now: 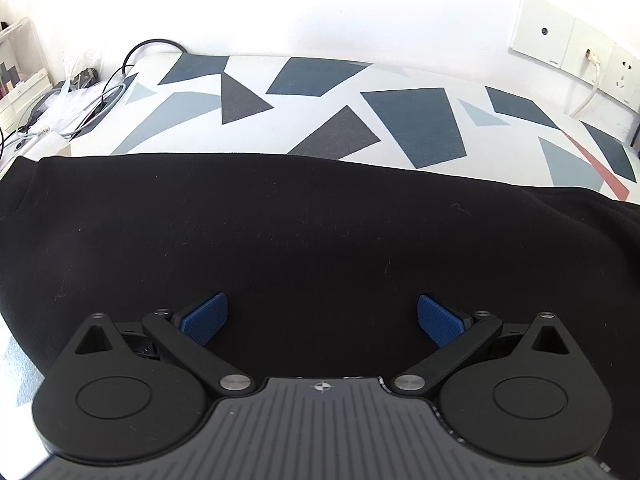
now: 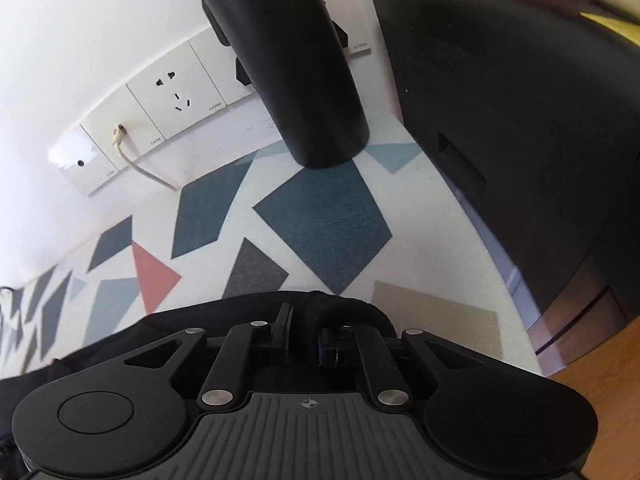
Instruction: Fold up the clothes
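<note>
While left gripper (image 1: 322, 320) gapes over black garment (image 1: 300, 232), right gripper (image 2: 306, 336) pinches its edge

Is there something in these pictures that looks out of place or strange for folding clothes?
A tall black bottle stands on the patterned mat, just ahead of the right gripper, whose jaws are shut on an edge of the black garment. It stands near the fold. The left gripper is open above the cloth.

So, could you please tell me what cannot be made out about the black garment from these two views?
- Black garment, left wrist view: type and full outline unknown; frame edges and the left claw cut it off.
- Right wrist view: the right claw hides the pinched fold and everything below.
</note>
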Demonstrator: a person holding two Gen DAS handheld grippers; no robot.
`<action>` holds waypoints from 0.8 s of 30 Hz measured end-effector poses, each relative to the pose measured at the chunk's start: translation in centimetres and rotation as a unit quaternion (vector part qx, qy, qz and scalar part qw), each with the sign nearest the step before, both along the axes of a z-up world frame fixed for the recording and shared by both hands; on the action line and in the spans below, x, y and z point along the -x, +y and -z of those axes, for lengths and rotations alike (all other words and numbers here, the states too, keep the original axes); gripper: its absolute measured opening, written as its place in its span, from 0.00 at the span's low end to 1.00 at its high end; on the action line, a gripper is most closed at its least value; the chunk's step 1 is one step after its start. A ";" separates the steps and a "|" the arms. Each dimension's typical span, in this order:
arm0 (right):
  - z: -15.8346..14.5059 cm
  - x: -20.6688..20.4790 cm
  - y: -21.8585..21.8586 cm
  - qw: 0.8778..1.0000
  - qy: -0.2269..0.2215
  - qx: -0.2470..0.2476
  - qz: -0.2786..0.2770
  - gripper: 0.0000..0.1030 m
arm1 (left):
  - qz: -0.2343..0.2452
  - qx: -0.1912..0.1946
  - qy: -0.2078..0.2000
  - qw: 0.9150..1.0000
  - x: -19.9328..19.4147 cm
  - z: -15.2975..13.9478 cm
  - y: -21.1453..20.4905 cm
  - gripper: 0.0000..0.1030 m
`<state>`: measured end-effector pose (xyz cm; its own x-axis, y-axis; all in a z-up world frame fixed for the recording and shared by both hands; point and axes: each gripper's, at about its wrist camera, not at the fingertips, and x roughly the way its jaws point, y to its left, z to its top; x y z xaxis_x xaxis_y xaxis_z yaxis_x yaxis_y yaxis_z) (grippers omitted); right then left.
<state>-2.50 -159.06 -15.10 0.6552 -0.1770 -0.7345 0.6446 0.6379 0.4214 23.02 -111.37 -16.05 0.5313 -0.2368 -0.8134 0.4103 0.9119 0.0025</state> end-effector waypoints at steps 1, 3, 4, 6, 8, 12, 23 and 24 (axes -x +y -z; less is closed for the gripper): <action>-0.3 0.4 0.0 1.000 -0.007 -0.008 0.003 0.23 | 0.001 0.000 -0.001 1.000 0.0 0.0 -0.1 1.00; -1.9 2.1 0.5 1.000 -0.018 0.009 0.017 0.48 | 0.003 0.001 -0.002 1.000 -0.1 0.1 -0.4 1.00; -2.9 3.0 0.9 0.999 -0.024 0.024 0.025 0.59 | 0.002 0.001 -0.003 1.000 -0.1 0.1 -0.4 1.00; -4.6 5.5 1.3 0.997 -0.056 0.029 0.037 0.58 | 0.001 0.002 -0.004 1.000 -0.1 0.1 -0.4 1.00; -6.0 8.1 2.0 0.995 -0.088 0.024 0.045 0.58 | 0.000 0.003 -0.006 1.000 0.0 0.2 -0.4 1.00; -5.9 12.0 5.0 0.990 -0.136 0.001 0.032 0.71 | -0.001 0.002 -0.006 1.000 0.1 0.2 -0.3 1.00; -4.8 14.2 12.5 0.979 -0.175 -0.032 -0.101 0.70 | -0.006 -0.002 -0.005 1.000 0.1 0.2 -0.5 1.00; -5.1 13.9 13.0 0.979 -0.171 -0.018 -0.114 0.62 | -0.006 -0.002 -0.004 1.000 0.1 0.2 -0.5 1.00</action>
